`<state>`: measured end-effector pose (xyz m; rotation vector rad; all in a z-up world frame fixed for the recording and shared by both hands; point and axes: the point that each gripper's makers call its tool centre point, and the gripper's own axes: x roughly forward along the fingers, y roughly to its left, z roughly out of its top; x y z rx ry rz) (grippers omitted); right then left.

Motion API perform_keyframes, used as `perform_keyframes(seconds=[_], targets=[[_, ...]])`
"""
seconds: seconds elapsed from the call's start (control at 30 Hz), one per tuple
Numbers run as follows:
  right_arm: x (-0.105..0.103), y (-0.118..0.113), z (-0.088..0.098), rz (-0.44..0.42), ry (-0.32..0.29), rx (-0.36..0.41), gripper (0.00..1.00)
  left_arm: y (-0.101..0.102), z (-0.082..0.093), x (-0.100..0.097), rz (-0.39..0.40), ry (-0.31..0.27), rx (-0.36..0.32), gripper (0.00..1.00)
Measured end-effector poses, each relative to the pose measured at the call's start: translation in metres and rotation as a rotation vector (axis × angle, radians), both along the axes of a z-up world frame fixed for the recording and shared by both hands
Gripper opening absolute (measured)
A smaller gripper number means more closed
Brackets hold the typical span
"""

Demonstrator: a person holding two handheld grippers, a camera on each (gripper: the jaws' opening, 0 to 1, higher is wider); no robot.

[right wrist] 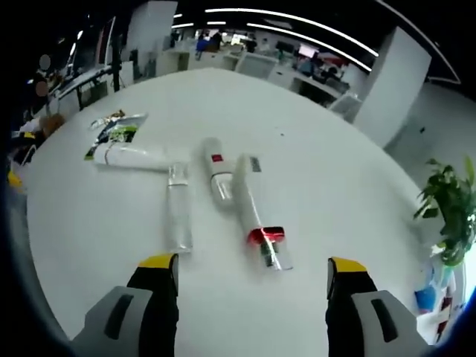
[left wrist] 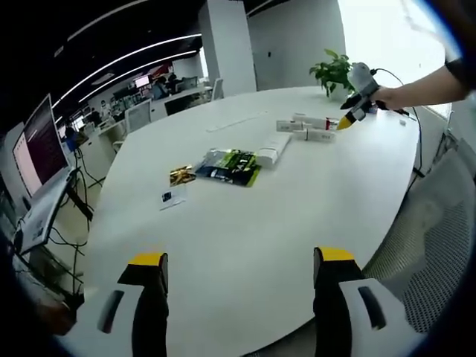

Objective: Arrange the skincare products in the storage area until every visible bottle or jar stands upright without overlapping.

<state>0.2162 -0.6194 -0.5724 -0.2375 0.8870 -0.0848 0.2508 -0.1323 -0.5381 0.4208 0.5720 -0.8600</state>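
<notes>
Several skincare tubes lie flat on the white table (right wrist: 335,163). In the right gripper view a long white tube (right wrist: 137,155) lies crosswise. A clear tube (right wrist: 178,212), a short white tube with a red mark (right wrist: 217,172) and a long tube with a red band (right wrist: 253,208) lie beside it, the last two touching. My right gripper (right wrist: 253,264) is open just short of the red-banded tube's end, holding nothing. My left gripper (left wrist: 242,260) is open over bare table, far from the tubes (left wrist: 309,130). The right gripper (left wrist: 355,104), held by a hand, hovers beside them.
A green and blue sachet (left wrist: 230,165), a gold packet (left wrist: 181,175) and a small card (left wrist: 171,197) lie mid-table, with a white box (left wrist: 274,149) next to the sachet. A potted plant (right wrist: 450,204) stands at the table's far edge. Office desks and monitors lie beyond.
</notes>
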Motion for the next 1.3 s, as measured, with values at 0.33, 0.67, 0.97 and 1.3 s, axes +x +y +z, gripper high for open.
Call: perform_keyframes(seconds=[0.33,0.67,0.97,1.3], targets=[[0.015,-0.018,-0.014,0.005,0.033,0.051,0.74,0.005,-0.003,0.002,0.028,0.006,0.019,0.73],[0.027,-0.030,-0.032,0.018,0.051,0.112,0.64,0.009,-0.006,0.004,0.041,0.007,0.048,0.73],[0.027,-0.035,-0.044,0.040,0.067,0.161,0.57,0.010,-0.007,0.004,0.049,0.005,0.069,0.73],[0.024,-0.028,-0.046,0.052,0.022,0.222,0.50,0.013,-0.007,0.005,0.060,0.000,0.080,0.73]])
